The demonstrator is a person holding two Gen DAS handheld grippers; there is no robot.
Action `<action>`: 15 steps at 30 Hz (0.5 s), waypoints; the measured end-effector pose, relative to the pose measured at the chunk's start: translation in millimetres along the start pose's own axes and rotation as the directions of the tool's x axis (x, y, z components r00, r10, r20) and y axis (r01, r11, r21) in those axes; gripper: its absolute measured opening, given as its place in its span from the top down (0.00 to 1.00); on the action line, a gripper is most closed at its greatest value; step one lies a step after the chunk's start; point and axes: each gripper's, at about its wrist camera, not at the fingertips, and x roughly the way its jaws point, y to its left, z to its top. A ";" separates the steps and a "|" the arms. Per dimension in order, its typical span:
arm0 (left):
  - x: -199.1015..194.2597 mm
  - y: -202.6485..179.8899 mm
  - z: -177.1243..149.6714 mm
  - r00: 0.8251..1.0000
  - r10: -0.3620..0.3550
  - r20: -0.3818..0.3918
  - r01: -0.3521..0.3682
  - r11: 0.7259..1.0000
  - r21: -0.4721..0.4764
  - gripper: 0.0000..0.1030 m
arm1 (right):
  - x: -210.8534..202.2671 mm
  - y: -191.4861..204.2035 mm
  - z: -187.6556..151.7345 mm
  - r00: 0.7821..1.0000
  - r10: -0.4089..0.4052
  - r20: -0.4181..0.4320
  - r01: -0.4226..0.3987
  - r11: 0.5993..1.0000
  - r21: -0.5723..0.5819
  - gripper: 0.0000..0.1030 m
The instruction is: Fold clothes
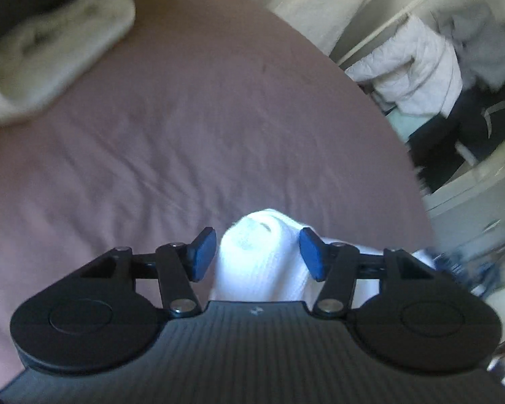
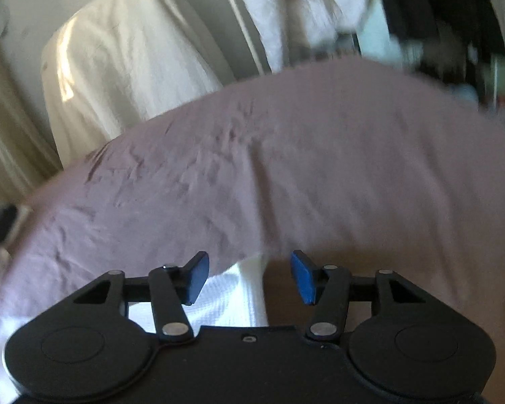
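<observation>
Between the blue pads of the left gripper (image 1: 257,252) sits a bunched hump of the white garment (image 1: 256,262), lying on the mauve bedsheet (image 1: 185,128); the jaws stand partly apart and the pads appear clear of the cloth on both sides, so nothing is pinched. Beside that same garment, seen from the right wrist, the right gripper (image 2: 249,277) is also open, with a flat ribbed panel of the white cloth under its left finger and only sheet between the pads. From here the likeliest trouble, as I judge it, is that the hump springs loose: with neither gripper clamped, a fold just laid can relax or slide on the smooth sheet. A second risk is closing on both garment and bedsheet at once, since the sheet is wrinkled right beyond the garment and could be dragged up with it. Motion blur in both views suggests quick hand travel, which could flick an edge over. Farther from the garment, a cream folded towel (image 1: 50,54) lies near the sheet's far-left edge, and beyond the bed hang pale clothes (image 1: 414,67), well apart.
</observation>
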 end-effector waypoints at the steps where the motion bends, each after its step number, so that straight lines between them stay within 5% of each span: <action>1: 6.1 -2.7 0.2 1.000 0.028 -0.008 -0.028 1.000 0.003 0.95 | 1.6 1.6 -3.2 1.000 0.029 -0.007 -0.029 0.999 -0.019 0.61; 2: 12.3 -5.5 0.4 0.998 0.055 -0.016 -0.055 0.998 0.007 0.95 | 3.2 3.1 -6.4 0.998 0.057 -0.014 -0.058 0.998 -0.039 0.86; 5: 6.6 -20.4 -1.4 0.995 0.091 0.047 -0.094 0.993 0.066 0.96 | -6.6 12.6 -11.8 0.995 0.085 0.056 -0.076 0.987 -0.144 0.94; 12: -21.0 -33.1 15.6 0.975 0.056 0.215 -0.081 0.991 0.111 0.95 | -23.2 33.7 18.5 0.974 -0.010 0.227 0.064 0.971 -0.231 0.97; 15: -15.0 -31.8 19.2 0.971 0.111 0.211 -0.145 0.978 0.151 0.83 | -8.1 40.2 36.1 0.977 -0.082 0.195 0.118 0.976 -0.182 0.93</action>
